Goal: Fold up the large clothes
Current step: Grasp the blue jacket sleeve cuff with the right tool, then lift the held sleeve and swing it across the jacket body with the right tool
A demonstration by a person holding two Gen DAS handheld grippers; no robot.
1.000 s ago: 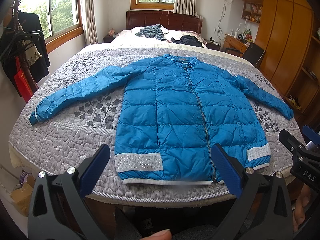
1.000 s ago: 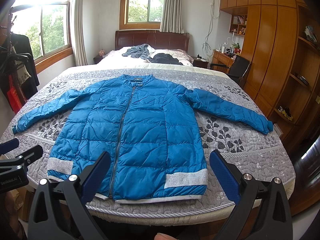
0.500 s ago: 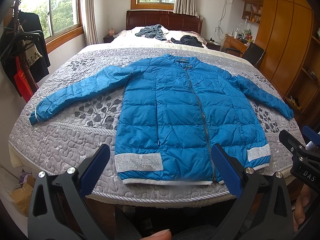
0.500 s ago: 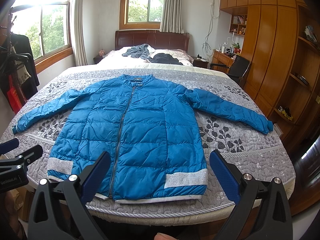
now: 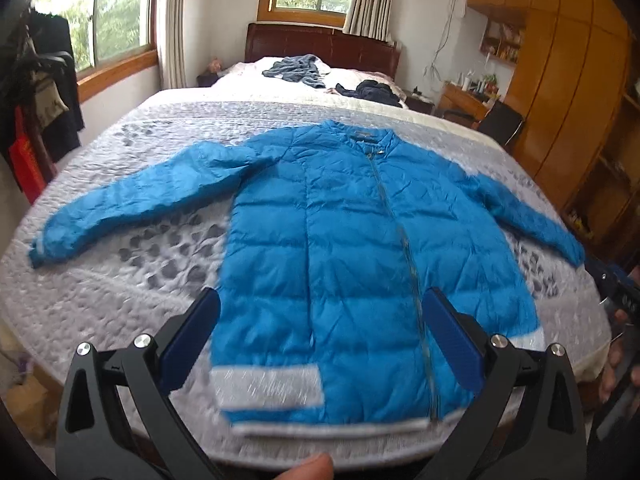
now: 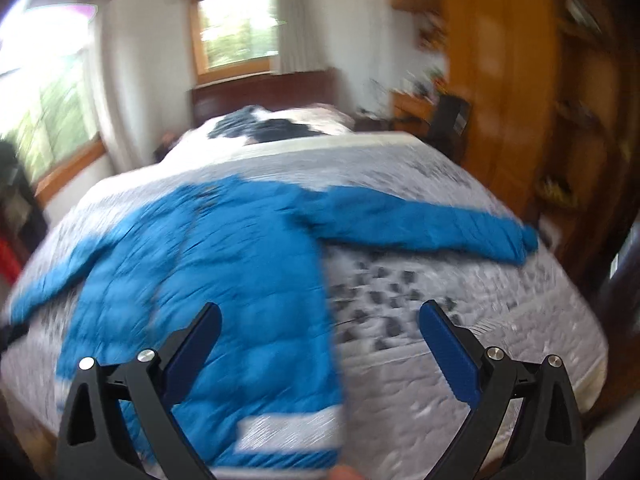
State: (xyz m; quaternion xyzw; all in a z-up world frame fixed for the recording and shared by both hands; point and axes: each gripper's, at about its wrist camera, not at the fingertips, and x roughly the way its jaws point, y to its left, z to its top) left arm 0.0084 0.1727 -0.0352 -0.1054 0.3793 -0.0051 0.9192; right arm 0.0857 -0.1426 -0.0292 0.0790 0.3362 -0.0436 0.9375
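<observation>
— Both cameras have swung closer over the bed (image 5: 100, 296) since 0.5 s ago; the right wrist view is now smeared with blur and turned toward 2 o'clock, where before it faced the blue jacket (image 5: 360, 248) squarely.

— Where's the jacket?

— Flat on the grey quilt, zipped, collar at 12 o'clock toward the headboard (image 5: 320, 46), hem at 6 o'clock by the near bed edge, sleeves spread toward 9 and 3 o'clock.

— And the tongs?

— The left gripper (image 5: 320, 336) is released, jaws wide, hovering above the hem, touching nothing. The right gripper (image 6: 320, 340) is also spread wide, empty, over the jacket's right hem corner and bare quilt.

— Anything nearby?

— 2 heaps of dark clothes (image 5: 336, 78) lie by the pillows at 12 o'clock, well apart from the jacket. Hanging garments (image 5: 44, 92) stand at 9 o'clock, a wooden wardrobe (image 5: 560, 100) at 2 o'clock. Nothing lies between the grippers and the jacket.
</observation>
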